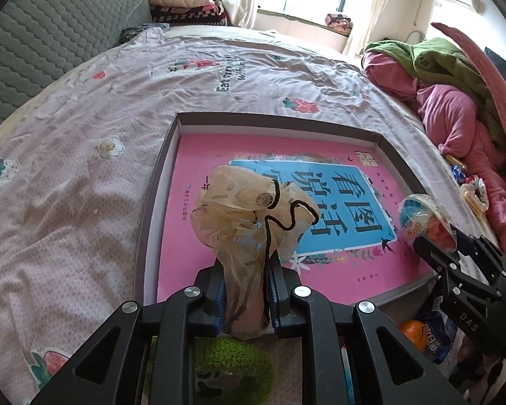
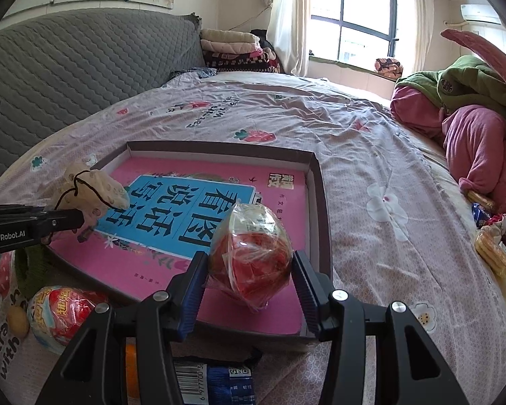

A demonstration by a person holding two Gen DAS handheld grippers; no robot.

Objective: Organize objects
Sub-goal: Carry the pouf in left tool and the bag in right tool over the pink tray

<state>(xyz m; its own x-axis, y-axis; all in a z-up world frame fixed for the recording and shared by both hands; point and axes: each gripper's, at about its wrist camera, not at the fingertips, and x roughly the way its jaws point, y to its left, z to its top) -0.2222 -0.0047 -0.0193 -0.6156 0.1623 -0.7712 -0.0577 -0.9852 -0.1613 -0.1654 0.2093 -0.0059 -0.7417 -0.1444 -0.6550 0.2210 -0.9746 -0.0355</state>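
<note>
Nearest in the left wrist view, the left claw (image 1: 245,298) pinches the neck of a beige drawstring pouch (image 1: 253,209), whose bulging top with its black cord stands over the near left part of the tray (image 1: 158,182). Only this view shows a green fuzzy item (image 1: 232,361) below the fingers and an orange (image 1: 413,332) at lower right. In the right wrist view, the right claw (image 2: 251,285) grips a clear-wrapped red snack pack (image 2: 251,256) from both sides, above the tray's near right corner. Only here a red round snack packet (image 2: 62,317) and a blue wrapper with a barcode (image 2: 212,383) lie on the bed before the tray. The shallow dark-rimmed tray rests on the strawberry-print bedsheet (image 2: 371,155) and holds a pink book (image 2: 199,222) with a blue title panel. Farther off, pink and green clothes (image 2: 469,128) are heaped at right, and folded blankets (image 2: 232,50) sit by the window (image 2: 361,17)
</note>
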